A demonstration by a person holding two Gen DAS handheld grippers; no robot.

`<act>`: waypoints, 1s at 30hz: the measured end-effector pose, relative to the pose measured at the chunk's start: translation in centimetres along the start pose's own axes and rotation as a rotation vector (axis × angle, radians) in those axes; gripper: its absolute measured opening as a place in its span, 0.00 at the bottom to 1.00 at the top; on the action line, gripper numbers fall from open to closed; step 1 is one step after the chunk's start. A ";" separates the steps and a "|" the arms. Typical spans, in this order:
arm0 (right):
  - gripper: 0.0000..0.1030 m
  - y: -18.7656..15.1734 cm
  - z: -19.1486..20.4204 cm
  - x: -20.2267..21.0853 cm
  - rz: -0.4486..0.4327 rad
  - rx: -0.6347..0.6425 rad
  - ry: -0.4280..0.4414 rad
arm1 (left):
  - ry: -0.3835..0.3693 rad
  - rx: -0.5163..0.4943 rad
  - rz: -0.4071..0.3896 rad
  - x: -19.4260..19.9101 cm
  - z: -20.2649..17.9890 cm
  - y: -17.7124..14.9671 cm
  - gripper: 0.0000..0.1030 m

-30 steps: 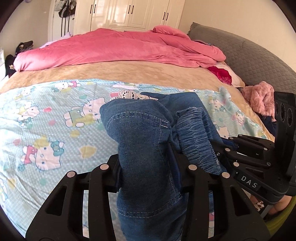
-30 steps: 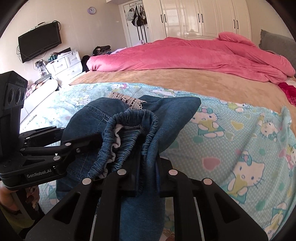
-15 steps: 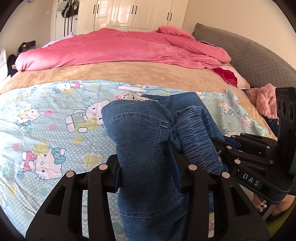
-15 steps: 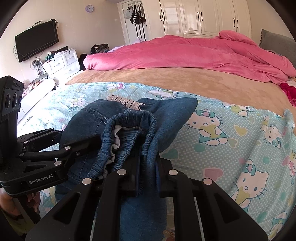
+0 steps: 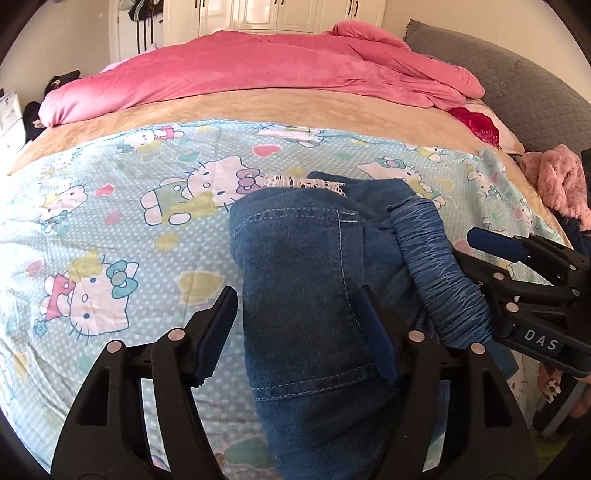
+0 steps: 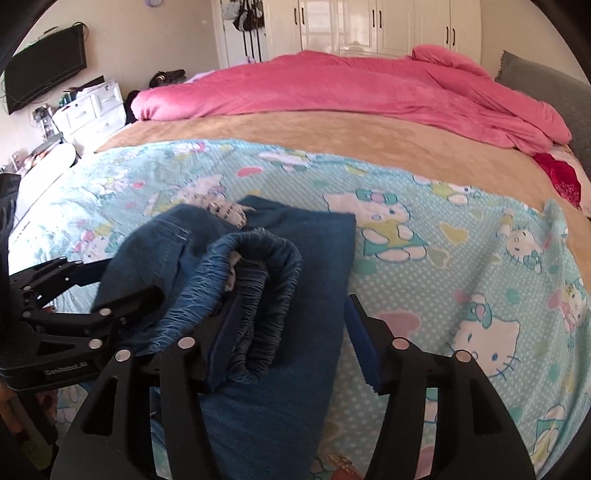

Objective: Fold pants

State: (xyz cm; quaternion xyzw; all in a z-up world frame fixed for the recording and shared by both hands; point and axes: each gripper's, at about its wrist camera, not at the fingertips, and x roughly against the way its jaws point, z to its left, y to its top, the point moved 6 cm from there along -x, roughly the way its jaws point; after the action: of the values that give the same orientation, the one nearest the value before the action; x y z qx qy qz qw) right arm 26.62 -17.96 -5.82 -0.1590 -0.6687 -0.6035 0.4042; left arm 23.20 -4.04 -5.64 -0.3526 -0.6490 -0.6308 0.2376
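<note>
The folded pants (image 5: 303,280) lie on the near part of the bed (image 5: 110,229). The left hand-held gripper (image 5: 295,325) is low over them, jaws spread wide, gripping nothing. The right hand-held gripper (image 6: 291,332), just beside it, is equally agape at the elastic waistband (image 6: 258,280).

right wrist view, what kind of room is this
A home bedroom, most likely: a wide bed with a pink duvet, white wardrobes along the far wall, and a TV above a white dresser. The jeans lie on the bed.
</note>
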 end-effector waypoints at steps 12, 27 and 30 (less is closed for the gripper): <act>0.79 -0.4 -1.3 3.2 -0.042 -0.081 0.021 | 0.013 0.007 -0.028 2.2 -0.1 -0.2 0.80; 0.96 -1.0 -0.9 10.7 -0.180 -0.104 0.024 | 0.055 -0.048 -0.142 9.1 -1.3 -0.4 0.91; 0.96 -1.4 -0.6 12.0 -0.203 -0.102 0.023 | 0.055 -0.052 -0.159 10.3 -1.6 -0.7 0.91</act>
State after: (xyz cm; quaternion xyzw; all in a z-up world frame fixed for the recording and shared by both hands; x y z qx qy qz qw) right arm 18.43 -22.12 1.98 -0.1039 -0.6449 -0.6765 0.3401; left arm 15.86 -4.00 1.85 -0.2884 -0.6516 -0.6738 0.1954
